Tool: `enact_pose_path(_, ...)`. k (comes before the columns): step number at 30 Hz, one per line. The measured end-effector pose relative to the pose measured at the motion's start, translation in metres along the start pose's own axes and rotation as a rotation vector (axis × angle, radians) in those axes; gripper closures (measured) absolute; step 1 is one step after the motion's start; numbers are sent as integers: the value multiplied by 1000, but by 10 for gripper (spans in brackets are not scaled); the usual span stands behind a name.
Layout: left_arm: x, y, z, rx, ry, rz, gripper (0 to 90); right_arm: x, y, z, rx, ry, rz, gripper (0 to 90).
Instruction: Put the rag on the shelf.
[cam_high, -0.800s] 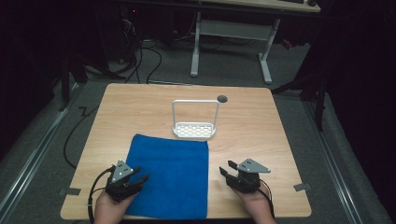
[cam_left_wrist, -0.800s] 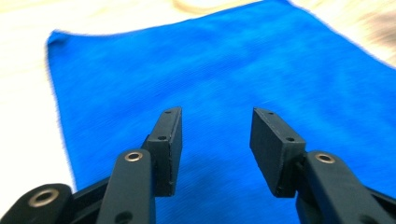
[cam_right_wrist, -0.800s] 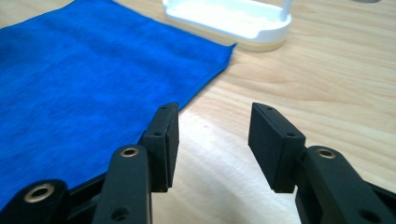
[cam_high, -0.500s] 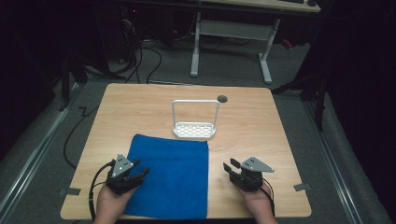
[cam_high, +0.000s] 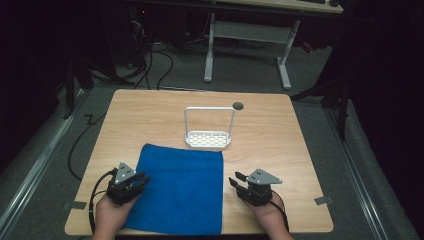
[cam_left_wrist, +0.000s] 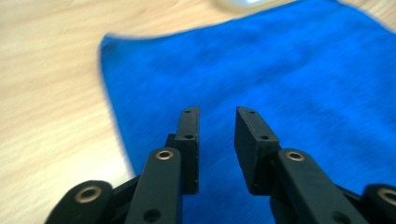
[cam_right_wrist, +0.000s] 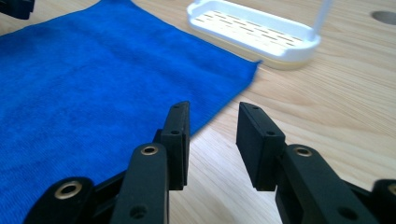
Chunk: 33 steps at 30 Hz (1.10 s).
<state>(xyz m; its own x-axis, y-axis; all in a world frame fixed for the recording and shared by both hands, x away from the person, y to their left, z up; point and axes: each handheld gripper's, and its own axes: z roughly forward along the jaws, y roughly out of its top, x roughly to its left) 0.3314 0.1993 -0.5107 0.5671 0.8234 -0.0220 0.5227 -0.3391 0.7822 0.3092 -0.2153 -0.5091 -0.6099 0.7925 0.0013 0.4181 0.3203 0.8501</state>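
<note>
A blue cloth (cam_high: 180, 190) lies flat on the near half of the wooden table (cam_high: 280, 135). My left gripper (cam_high: 142, 180) is at the cloth's left edge, its jaws open over the blue fabric (cam_left_wrist: 289, 70) with nothing between them (cam_left_wrist: 217, 114). My right gripper (cam_high: 235, 178) sits just beyond the cloth's right edge. In the right gripper view its open jaws (cam_right_wrist: 214, 108) straddle that edge of the cloth (cam_right_wrist: 93, 74) and hold nothing. Both grippers point toward the cloth's middle, each in a hand coming from the near side.
A white slotted rack (cam_high: 209, 139) with a tall wire handle stands just past the cloth's far edge, also seen as the rack (cam_right_wrist: 252, 35). A dark round hole (cam_high: 238, 105) is in the table behind it. Bare wood stretches right and far. Cables and a desk frame are beyond the table.
The right gripper has edged left toward the cloth's right edge. The left gripper has shifted slightly at the cloth's left edge. The cloth and rack have not moved.
</note>
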Motion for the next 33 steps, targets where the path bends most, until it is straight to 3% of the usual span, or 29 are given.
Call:
enact_pose_path(2,4,-5,0,19,26,-1,753,4,3,5,4,20,-9,682)
enact_pose_path(3,5,-8,0,29,22,-8,795,10,6,12,13,33,-40,763)
enact_pose_path(4,6,-10,-1,37,23,-9,795,10,6,12,13,33,-40,763)
enact_pose_path(6,5,-14,-2,70,27,3,851,19,11,23,34,65,-79,875)
enact_pose_path(8,4,-15,-2,76,31,5,858,22,13,27,45,79,-89,900)
enact_pose_path(9,3,-18,-4,86,39,10,873,28,15,36,77,105,-103,900)
enact_pose_path(17,-1,-24,-3,111,41,22,881,35,14,50,197,129,-139,900)
enact_pose_path(21,0,-24,-3,108,31,26,880,34,11,52,218,130,-144,900)
enact_pose_path(26,-5,-27,-4,93,-10,13,871,30,6,45,222,119,-118,900)
enact_pose_path(30,-23,-23,-2,105,-72,55,853,21,0,34,223,85,-95,900)
enact_pose_path(33,-41,-17,5,117,-119,114,852,8,-7,22,223,43,-59,900)
